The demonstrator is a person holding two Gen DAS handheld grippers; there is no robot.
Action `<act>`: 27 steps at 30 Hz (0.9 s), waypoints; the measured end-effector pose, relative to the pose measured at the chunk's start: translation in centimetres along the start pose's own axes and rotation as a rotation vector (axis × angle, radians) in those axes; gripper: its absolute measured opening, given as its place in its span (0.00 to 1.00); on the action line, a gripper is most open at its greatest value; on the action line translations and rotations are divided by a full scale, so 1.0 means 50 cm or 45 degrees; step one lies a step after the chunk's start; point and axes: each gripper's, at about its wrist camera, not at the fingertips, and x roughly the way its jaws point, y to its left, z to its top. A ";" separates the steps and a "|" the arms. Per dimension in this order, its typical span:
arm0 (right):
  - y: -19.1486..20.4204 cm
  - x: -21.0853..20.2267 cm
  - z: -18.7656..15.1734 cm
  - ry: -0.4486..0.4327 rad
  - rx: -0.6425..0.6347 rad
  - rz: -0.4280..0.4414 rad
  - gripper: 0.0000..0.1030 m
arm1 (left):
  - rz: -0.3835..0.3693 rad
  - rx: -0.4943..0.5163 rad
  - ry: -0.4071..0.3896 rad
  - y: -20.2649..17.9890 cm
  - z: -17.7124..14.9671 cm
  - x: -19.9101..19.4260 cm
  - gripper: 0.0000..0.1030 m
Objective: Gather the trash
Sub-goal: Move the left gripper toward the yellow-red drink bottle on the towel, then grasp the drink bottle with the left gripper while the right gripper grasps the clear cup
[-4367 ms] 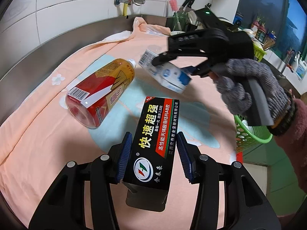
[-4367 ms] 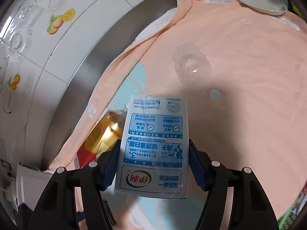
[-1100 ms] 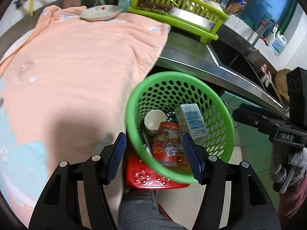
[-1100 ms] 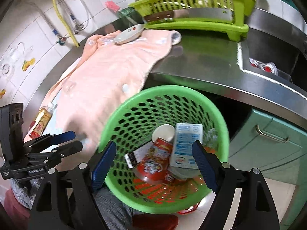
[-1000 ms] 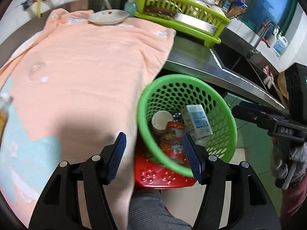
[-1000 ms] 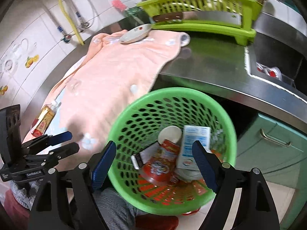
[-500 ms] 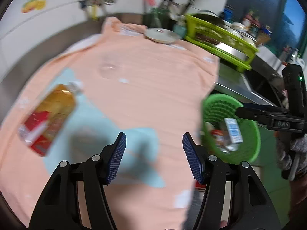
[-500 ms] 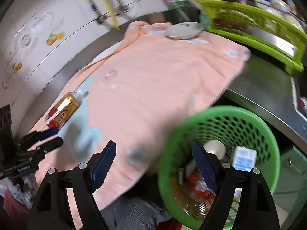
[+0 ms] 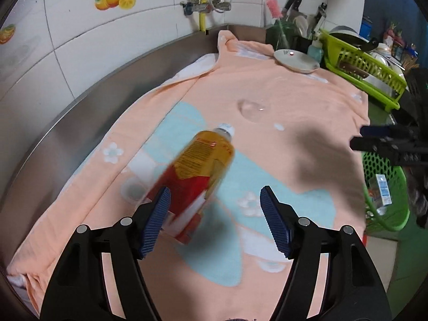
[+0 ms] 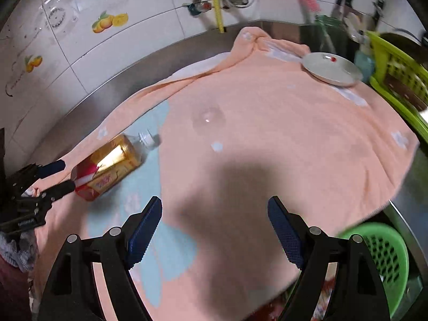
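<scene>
The step in hand looks like fetching the amber plastic bottle with the red label [image 9: 199, 176] lying on the peach towel [image 9: 299, 99]-covered desk: the left claw [image 9: 215, 223], its jaws just opening further and empty, needs to straddle it (right claw [image 10: 214, 234] wide, empty), then carry it to the green perforated basket [image 9: 388, 187]

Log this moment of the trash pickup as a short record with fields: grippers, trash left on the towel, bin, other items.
left gripper: open, jaws have just been opening, nothing gripped, bottle's base lies ahead by its left finger
right gripper: open, empty, over bare towel
trash left: tea bottle lying on its side
surface: peach towel
bin: green basket off the towel's edge, holds a small carton
other: white plate at the far end
</scene>
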 end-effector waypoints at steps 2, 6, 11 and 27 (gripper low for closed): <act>0.011 0.038 0.024 0.018 -0.035 -0.011 0.76 | 0.008 0.002 0.009 0.014 0.002 0.011 0.71; 0.021 0.104 0.062 0.041 -0.068 -0.023 0.76 | 0.001 0.033 0.024 0.029 0.008 0.032 0.75; 0.028 0.183 0.111 0.057 -0.099 -0.026 0.76 | -0.005 0.061 0.040 0.037 0.017 0.057 0.79; 0.045 0.322 0.190 0.080 -0.134 -0.072 0.76 | 0.021 0.159 0.163 0.037 0.037 0.139 0.80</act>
